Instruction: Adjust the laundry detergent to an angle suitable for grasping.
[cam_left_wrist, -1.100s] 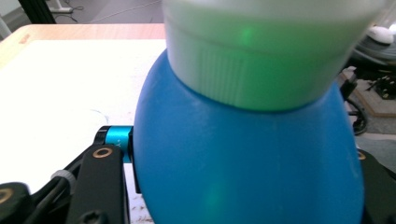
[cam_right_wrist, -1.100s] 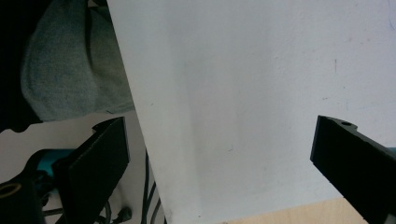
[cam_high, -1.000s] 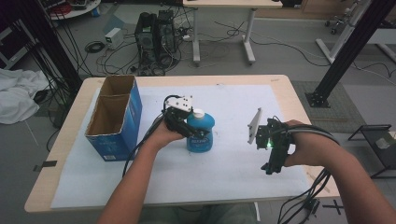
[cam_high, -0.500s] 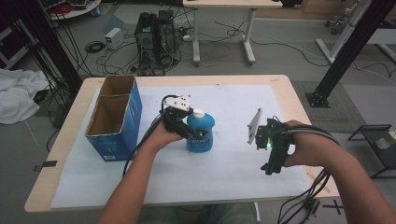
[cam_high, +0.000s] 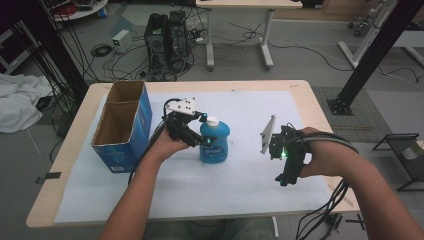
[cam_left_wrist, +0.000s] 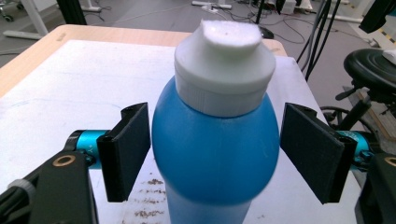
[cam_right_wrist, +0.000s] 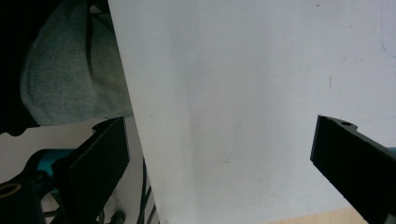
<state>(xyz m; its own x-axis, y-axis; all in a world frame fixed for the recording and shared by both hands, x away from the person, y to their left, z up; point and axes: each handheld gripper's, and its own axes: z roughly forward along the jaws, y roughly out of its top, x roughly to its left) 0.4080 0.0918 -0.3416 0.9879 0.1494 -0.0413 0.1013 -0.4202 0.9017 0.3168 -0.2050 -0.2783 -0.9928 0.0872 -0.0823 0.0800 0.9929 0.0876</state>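
**Release of bottle under way — back out clean**

Since a second ago, left gripper (cam_high: 199, 131) has lifted a little and drawn slightly back from the squat blue plastic bottle with the white flip cap (cam_high: 215, 142); bottle itself hasn't shifted on the white paper sheet (cam_high: 240, 185). Right gripper (cam_high: 286, 165) same place as before.

Left jaws have just been opening. Left gripper view: bottle (cam_left_wrist: 215, 144) sits between them, left pad right at the bottle's shoulder with no clear gap, right pad clearly off it. So no grip now — jaws apart, bottle standing on its own, upright, mid-table, right of the open blue cardboard box (cam_high: 121, 126) and apart from it.

Right gripper: jaws wide apart, nothing between them, pointed down at the sheet near the table's near right edge.

My read on finishing the release well:
- Open further before pulling away; that left pad looks close enough to drag the shoulder and tip it.
- Retreat straight back along the jaw axis, no sideways sweep. Bottle is rounded and top-heavy with the cap, likely to rock if nudged.
- Keep the lift small until the pads clear the widest part of the body.
- Mind the trailing cable near the box corner.
- Right gripper is well clear; leave it parked.
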